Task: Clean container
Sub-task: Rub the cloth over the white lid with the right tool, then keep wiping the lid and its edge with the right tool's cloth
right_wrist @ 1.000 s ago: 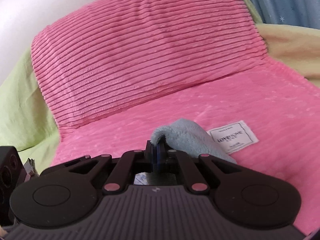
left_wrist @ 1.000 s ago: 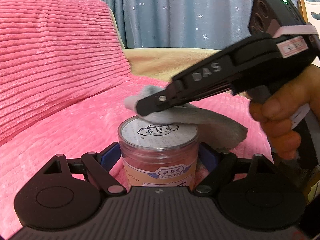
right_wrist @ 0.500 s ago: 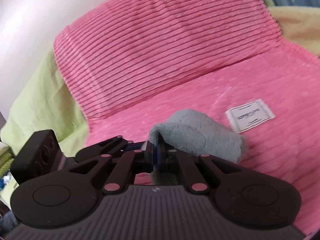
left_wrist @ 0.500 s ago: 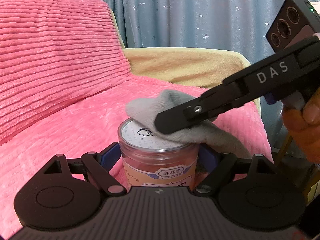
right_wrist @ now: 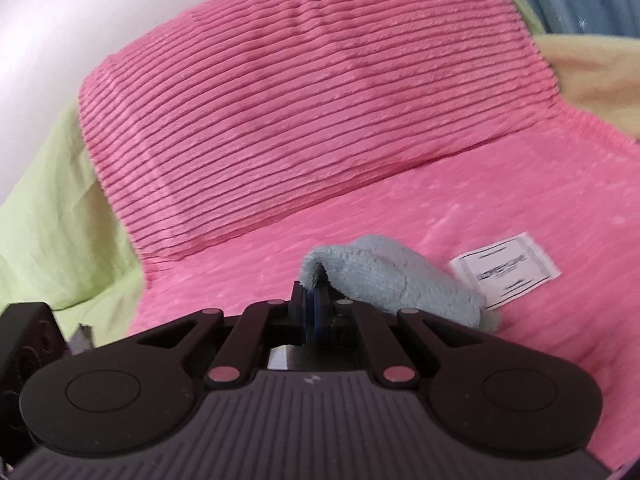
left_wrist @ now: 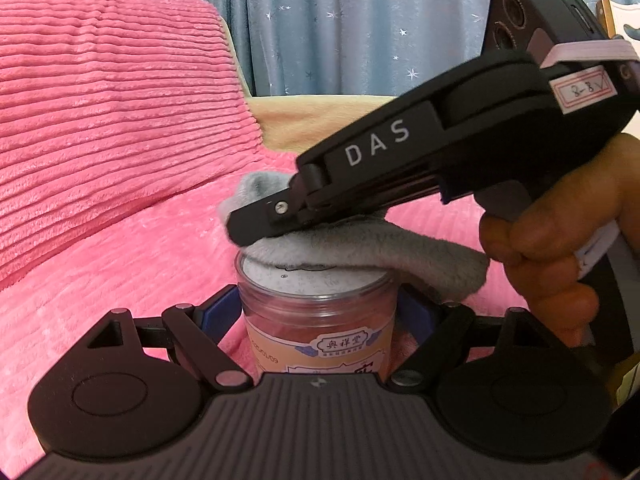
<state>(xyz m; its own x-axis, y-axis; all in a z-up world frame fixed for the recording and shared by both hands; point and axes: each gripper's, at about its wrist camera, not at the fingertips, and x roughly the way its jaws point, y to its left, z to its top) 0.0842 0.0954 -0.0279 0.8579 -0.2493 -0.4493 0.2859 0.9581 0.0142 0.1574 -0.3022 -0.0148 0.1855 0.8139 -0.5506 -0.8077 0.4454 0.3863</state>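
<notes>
Container: the clear container (left_wrist: 318, 320) stood upright on the pink bed cover (left_wrist: 132, 264), long axis vertical, clasped between the fingers of the left hand-held gripper (left_wrist: 318, 316).
Cloth: the grey cloth (left_wrist: 360, 248) lay on its lid, directly beneath the right hand-held gripper (left_wrist: 256, 228).
Right grip: clenched on the cloth.
Nearer tool: the right one came in from above and from the right, so the wiping stroke likely ran across the lid.

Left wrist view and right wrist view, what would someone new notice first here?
In the middle, the right gripper presses a grey cloth onto the lid of a clear plastic jar, which the left gripper clamps by its sides. Behind it, a big pink ribbed cushion fills the left, with a star-patterned blue curtain at the top.
</notes>
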